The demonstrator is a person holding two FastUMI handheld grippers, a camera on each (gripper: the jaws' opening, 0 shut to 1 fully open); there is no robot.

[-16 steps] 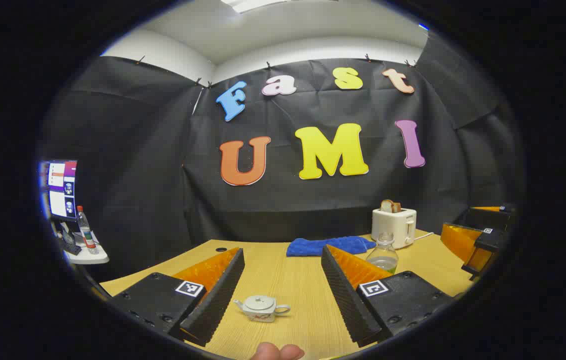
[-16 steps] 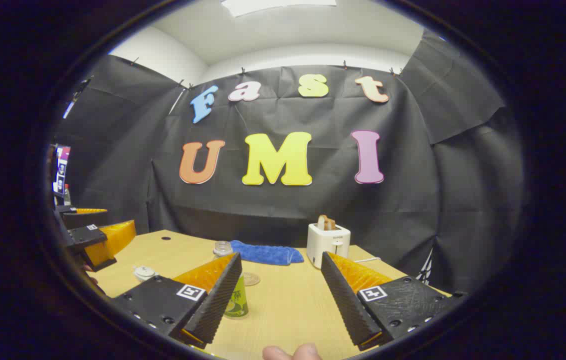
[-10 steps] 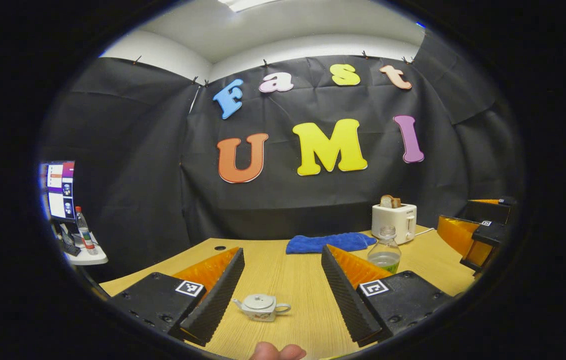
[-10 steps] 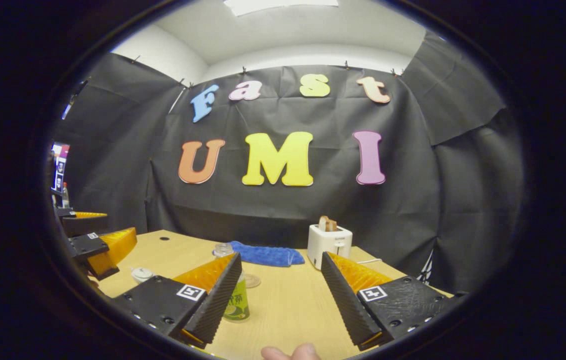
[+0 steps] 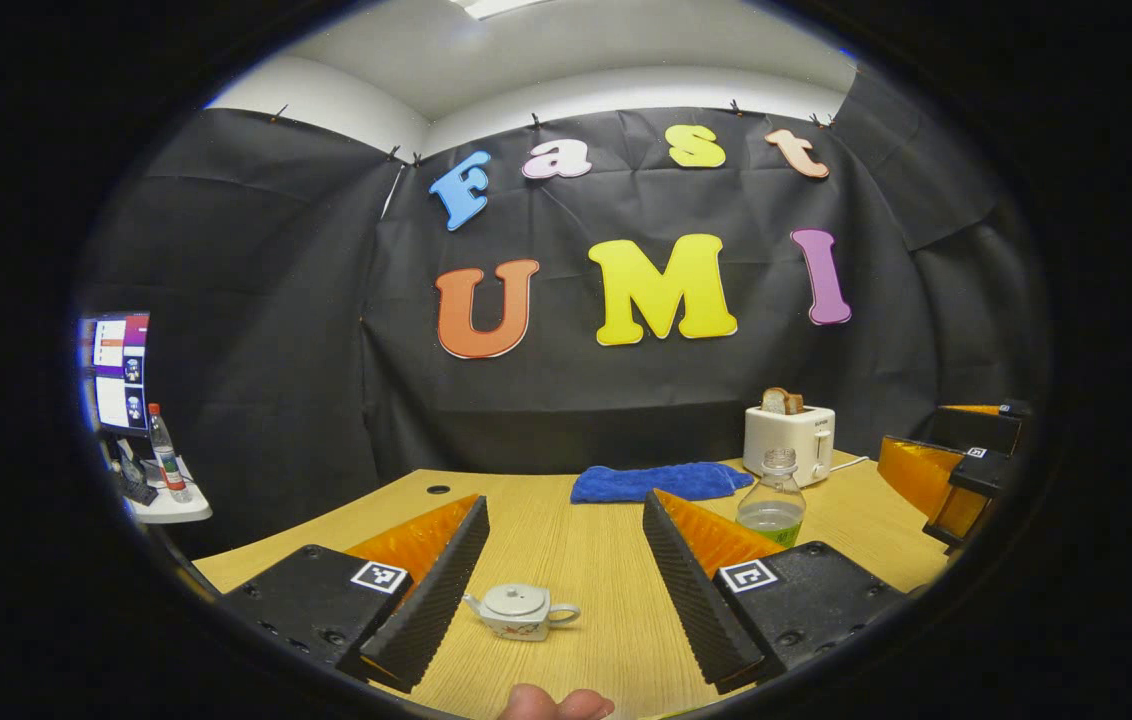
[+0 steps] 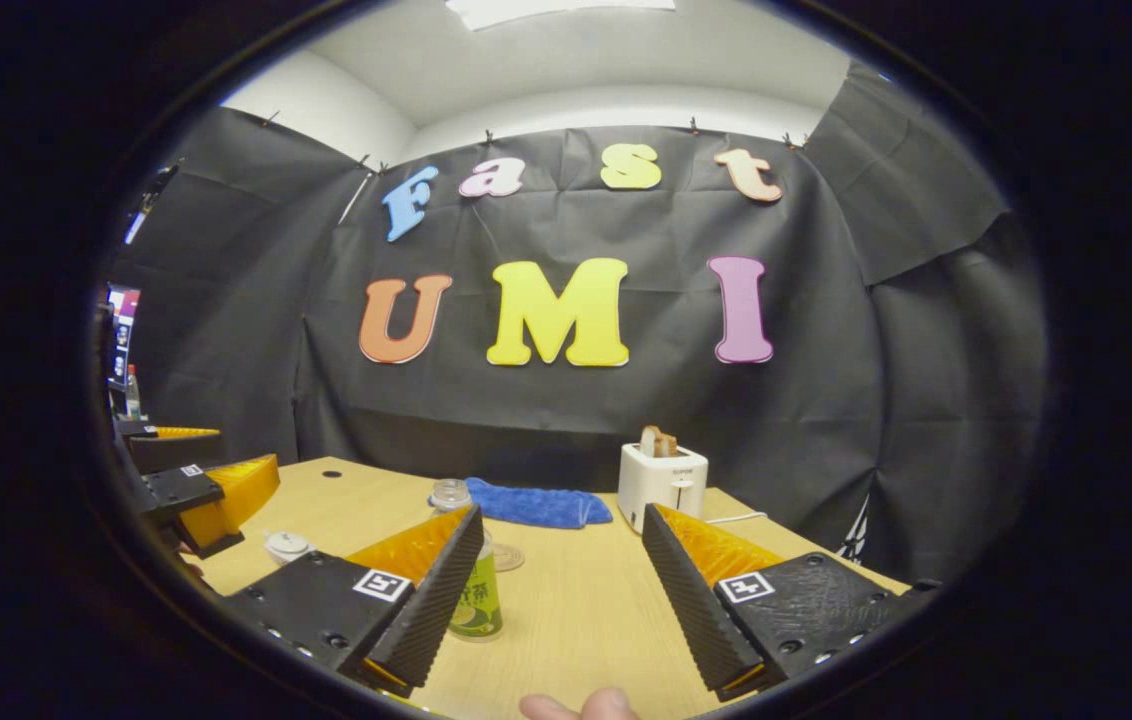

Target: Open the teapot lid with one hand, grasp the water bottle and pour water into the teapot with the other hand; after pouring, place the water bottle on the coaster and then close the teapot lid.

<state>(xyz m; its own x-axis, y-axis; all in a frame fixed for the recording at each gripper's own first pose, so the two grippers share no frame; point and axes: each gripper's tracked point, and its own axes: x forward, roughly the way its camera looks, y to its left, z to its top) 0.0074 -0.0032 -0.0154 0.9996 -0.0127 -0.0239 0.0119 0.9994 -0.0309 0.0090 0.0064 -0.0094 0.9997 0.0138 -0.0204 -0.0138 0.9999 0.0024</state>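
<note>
A small white teapot (image 5: 521,612) with its lid on stands on the wooden table (image 5: 586,560), low between the fingers of my open left gripper (image 5: 564,505), which touches nothing. A clear water bottle (image 5: 771,495) with a green label stands to the right, partly behind one finger. In the right gripper view the bottle (image 6: 473,590) is beside the left finger of my open right gripper (image 6: 561,512). A round clear coaster (image 6: 506,556) lies just behind it. The teapot (image 6: 286,545) sits farther left, near the left gripper (image 6: 246,450).
A blue cloth (image 5: 661,482) and a white toaster (image 5: 788,440) with bread stand at the table's back. The right gripper (image 5: 911,428) hovers at the right edge. A side shelf (image 5: 161,505) with a monitor and a bottle is off to the left. A thumb (image 6: 581,705) shows below.
Both views have drifted slightly. In the right gripper view the bottle and toaster have shifted a little to the right. Both grippers stay open, and the teapot and bottle stand where they were.
</note>
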